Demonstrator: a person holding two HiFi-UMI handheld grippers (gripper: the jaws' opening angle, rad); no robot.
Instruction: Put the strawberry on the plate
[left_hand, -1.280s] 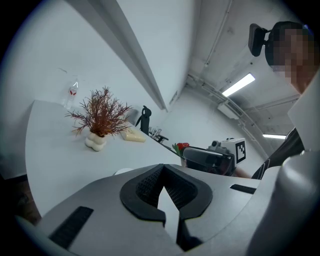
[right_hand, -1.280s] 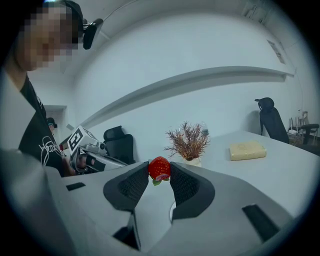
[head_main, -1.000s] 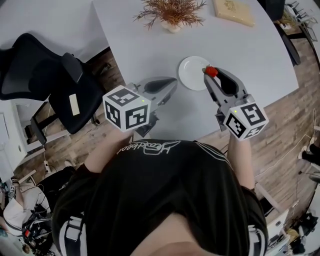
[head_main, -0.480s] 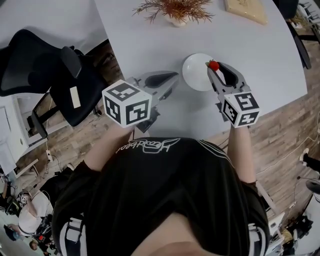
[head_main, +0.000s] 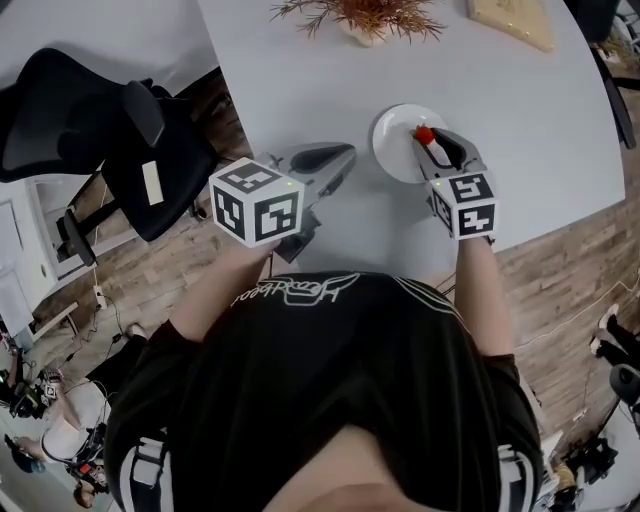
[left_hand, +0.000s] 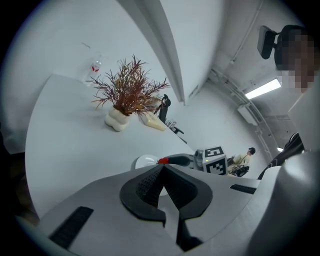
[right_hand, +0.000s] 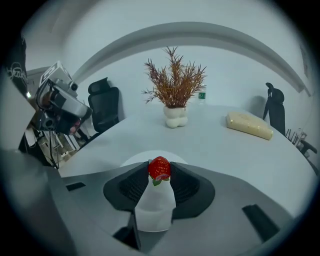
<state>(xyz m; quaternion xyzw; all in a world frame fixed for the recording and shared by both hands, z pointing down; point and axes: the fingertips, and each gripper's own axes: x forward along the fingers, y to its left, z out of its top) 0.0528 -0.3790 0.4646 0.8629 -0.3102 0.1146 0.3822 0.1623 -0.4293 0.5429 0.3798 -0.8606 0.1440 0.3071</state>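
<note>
— Strawberry (right_hand: 159, 168): where's it at?
— Small red one w/ green leaves at the base, pinched betw. the tips of the right gripper (right_hand: 159, 172). Jaws are clamped on it from both sides, and the berry sticks up past the tips.
— And vs. the plate?
— Round white plate (head_main: 392, 152) lies right below. In the head view the berry sits over the plate's right part, inside the rim. Whether it touches the plate, can't tell. The right gripper view shows the plate's white edge just beyond the jaws.
— Left gripper?
— Left gripper (head_main: 348, 160) is over the table on the plate's left side, tips near the rim but apart from it. Jaws are together, dark pads meeting at the tip, nothing betw. them. Its own view looks across at the plate and the berry.
— Rest of the table?
— Pale grey table (head_main: 300, 80). Near the far edge are dried reddish-brown sprigs in a lumpy white vase (right_hand: 175, 117), w/ a beige block (right_hand: 249, 125) to the right of it. Both are well apart from the plate.
— Off the table?
— Black office chair (head_main: 90, 130) stands at the table's left, on a wood-plank floor (head_main: 560, 260).
</note>
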